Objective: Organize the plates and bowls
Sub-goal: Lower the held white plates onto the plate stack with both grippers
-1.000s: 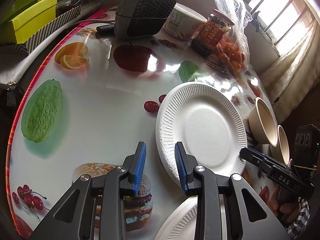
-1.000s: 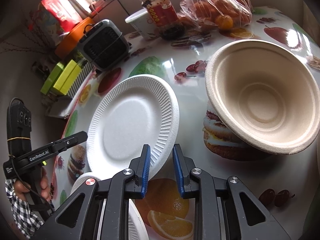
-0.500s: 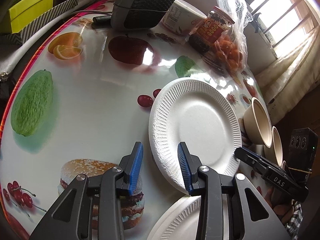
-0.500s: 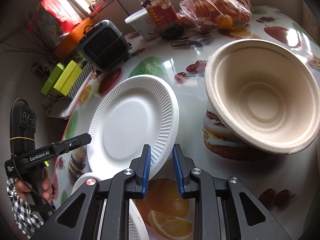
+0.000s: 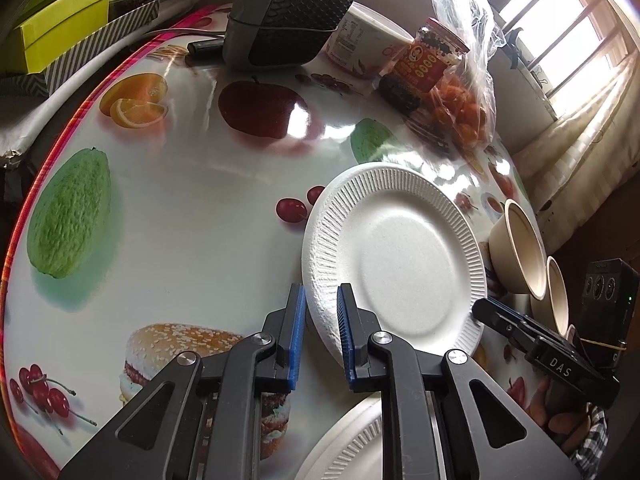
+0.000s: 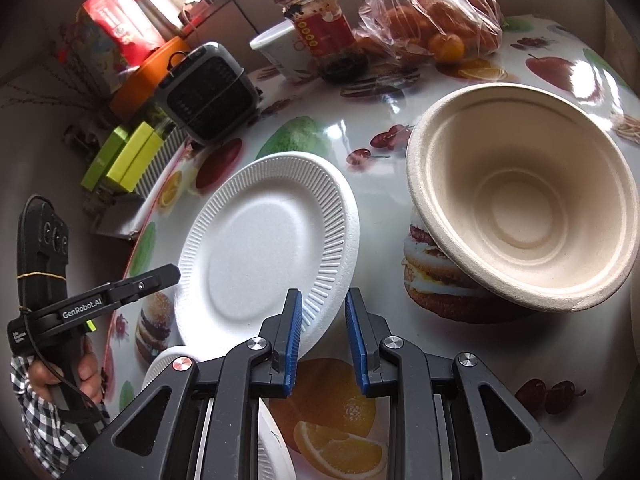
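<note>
Two claws work one white plate (image 5: 400,264) at centre frame: the left claw (image 5: 320,336) has just closed on its near rim, jaws pinching it. Right claw (image 6: 322,344) is nearly closed, empty, beside the opposite rim; lift level toward the second plate (image 5: 352,444) at the bottom edge.

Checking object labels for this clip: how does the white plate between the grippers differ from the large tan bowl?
The white plate is shallow with a ribbed rim; the tan bowl is deep and smooth-walled. The left gripper has closed on the plate's edge; nothing grips the bowl. Both look disposable and empty.
</note>
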`<act>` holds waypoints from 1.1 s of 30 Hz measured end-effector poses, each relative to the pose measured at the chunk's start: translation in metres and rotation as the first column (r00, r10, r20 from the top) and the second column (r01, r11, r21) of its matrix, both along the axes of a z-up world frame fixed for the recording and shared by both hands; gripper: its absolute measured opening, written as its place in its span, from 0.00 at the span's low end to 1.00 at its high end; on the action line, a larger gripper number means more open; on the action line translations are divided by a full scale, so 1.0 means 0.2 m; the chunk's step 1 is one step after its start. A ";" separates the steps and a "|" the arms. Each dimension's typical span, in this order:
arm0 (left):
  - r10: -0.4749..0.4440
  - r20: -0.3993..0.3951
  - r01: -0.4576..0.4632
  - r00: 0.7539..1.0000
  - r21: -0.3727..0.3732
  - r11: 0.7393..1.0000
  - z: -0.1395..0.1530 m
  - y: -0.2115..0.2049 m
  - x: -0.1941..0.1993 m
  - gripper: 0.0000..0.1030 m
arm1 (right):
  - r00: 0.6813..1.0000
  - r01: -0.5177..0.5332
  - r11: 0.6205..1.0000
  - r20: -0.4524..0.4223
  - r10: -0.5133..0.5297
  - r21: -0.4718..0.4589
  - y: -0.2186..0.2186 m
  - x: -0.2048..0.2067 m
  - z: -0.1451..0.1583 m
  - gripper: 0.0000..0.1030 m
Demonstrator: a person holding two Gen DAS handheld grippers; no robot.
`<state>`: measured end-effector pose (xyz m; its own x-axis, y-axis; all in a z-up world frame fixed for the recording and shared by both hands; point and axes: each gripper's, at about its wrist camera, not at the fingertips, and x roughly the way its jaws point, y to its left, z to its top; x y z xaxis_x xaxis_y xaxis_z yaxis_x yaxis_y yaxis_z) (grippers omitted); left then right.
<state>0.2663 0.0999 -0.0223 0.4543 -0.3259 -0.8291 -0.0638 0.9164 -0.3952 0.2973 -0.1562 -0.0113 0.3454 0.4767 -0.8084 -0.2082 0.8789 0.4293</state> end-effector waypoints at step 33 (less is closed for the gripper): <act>-0.026 0.088 0.022 0.996 0.054 0.998 0.07 -0.04 0.04 0.17 | 0.998 0.034 0.999 0.051 -0.035 0.030 -0.03 0.01 0.02 0.22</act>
